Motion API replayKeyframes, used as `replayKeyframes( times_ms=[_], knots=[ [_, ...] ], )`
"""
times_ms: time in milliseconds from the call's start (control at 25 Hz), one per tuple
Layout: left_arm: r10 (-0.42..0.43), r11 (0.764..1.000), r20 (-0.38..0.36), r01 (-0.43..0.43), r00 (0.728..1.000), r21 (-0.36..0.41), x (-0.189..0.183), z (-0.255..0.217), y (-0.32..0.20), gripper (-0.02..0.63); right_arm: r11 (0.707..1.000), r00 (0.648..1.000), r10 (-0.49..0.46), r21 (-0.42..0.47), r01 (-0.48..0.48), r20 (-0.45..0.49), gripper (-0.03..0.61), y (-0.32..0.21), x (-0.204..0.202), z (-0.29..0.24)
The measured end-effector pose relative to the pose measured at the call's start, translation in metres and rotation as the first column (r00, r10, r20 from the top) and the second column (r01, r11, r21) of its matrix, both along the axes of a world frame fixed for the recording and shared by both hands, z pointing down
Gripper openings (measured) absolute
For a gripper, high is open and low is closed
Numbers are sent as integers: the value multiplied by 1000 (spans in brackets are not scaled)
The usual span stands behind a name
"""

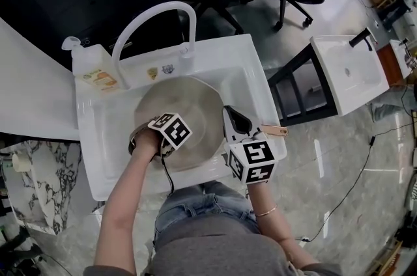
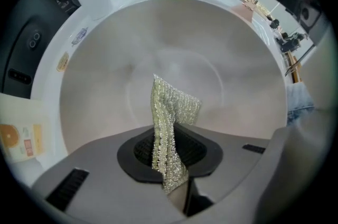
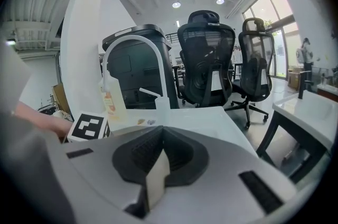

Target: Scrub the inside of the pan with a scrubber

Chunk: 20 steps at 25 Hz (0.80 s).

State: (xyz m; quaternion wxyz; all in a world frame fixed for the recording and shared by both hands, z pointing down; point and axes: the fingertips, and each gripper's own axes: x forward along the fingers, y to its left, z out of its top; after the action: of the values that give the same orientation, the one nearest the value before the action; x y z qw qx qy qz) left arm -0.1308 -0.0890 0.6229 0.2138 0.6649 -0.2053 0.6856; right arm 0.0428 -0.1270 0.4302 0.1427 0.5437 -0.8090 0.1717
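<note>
Scrubber (image 2: pixel 171 112) in L jaws, mid pan (image 2: pixel 174 43)

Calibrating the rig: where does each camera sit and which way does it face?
Head view: on the person's head, facing steeply down at the sink and pan; both forearms show.
Left gripper view: on the left gripper, facing into the pan; its fingers pinch the scrubber.
Right gripper view: on the right gripper, facing past the faucet toward office chairs; its fingers clamp the pan handle.
Shared: the faucet, in head and right gripper views.
</note>
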Motion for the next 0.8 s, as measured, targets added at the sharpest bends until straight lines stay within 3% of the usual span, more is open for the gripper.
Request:
replayKeyframes(
  times_ms=[280,440,560,800],
  knots=[
    [48,993,133,-62,990,104,-23,-2,-27,66,1000,1000,2,3,-2,-7,11,-4,-2,-3],
    [61,969,215,-109,975,220,-36,-8,-51,66,1000,1000,11,1,-11,-11,11,-4,1,-2],
    [67,934,259,-152,964,324,-41,-18,-68,66,1000,1000,17,0,-17,-15,11,-2,1,-2],
    [95,824,323,-256,942,505,-40,-37,-92,71,1000,999,31,6,-31,-25,11,4,2,-4]
  ],
)
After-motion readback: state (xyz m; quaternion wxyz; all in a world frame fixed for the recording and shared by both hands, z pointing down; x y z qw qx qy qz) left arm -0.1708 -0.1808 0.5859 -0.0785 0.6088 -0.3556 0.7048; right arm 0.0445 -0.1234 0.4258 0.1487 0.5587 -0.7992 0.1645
